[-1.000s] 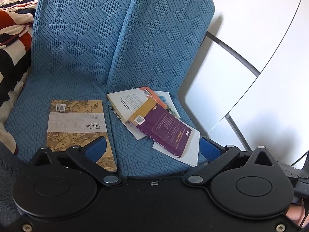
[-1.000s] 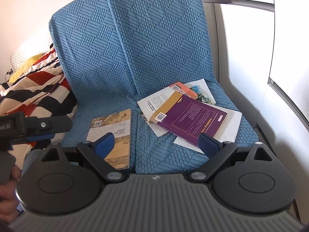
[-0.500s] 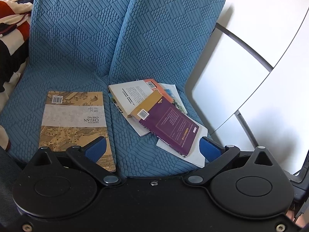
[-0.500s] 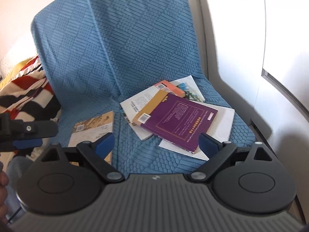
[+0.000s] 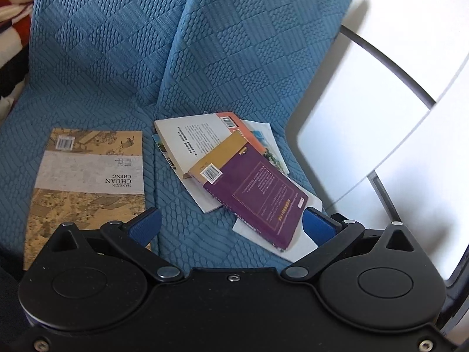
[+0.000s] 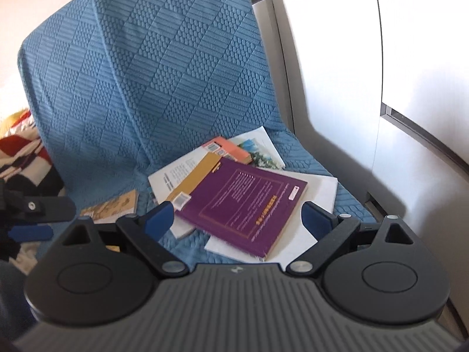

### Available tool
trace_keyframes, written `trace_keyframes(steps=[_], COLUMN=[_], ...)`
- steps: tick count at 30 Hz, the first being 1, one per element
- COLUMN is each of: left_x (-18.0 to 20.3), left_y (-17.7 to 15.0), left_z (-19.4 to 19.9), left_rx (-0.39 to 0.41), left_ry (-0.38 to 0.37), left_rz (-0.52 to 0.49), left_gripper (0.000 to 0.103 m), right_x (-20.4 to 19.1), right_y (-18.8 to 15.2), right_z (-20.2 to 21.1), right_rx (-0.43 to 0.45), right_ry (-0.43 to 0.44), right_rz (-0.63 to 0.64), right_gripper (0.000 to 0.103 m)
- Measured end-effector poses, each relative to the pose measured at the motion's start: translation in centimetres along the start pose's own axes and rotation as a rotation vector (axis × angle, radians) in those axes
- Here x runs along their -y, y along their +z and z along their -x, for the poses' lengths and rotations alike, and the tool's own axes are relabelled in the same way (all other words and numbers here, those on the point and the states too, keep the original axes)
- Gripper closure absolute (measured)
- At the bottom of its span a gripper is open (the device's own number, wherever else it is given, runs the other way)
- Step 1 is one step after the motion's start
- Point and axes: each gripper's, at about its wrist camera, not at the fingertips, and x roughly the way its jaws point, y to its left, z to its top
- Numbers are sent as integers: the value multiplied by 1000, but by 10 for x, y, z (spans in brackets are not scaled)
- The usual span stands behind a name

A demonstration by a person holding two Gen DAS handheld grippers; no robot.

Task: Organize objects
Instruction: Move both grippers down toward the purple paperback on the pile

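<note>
Purple book (image 6: 243,202) atop pile, lower books mostly hidden; both grippers' jaws wide apart.

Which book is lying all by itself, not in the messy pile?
The tan book with the old painted picture on its cover. It lies flat alone on the left side of the blue seat, while the purple book tops the overlapping pile.

Bright daylight, hard shadows, fisheye-bent edges, slight motion blur.
</note>
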Motion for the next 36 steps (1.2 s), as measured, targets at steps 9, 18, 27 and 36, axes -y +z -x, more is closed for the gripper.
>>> trace_keyframes(steps=[9, 18, 27, 36], left_x=[-7, -14, -24, -28], left_y=[3, -5, -12, -17], left_z=[-59, -120, -165, -195], left_rx=[-60, -122, -158, -187], left_ry=[-24, -93, -93, -124], left_rz=[80, 163, 251, 331], left_gripper=[5, 22, 47, 54], right_x=[27, 52, 91, 109], right_y=[4, 14, 20, 20], right_z=[-42, -92, -159, -193], right_rx=[7, 21, -101, -146], right_ry=[-63, -36, -97, -116], right_rz=[-56, -191, -338, -397], right_gripper=[8, 8, 33, 59])
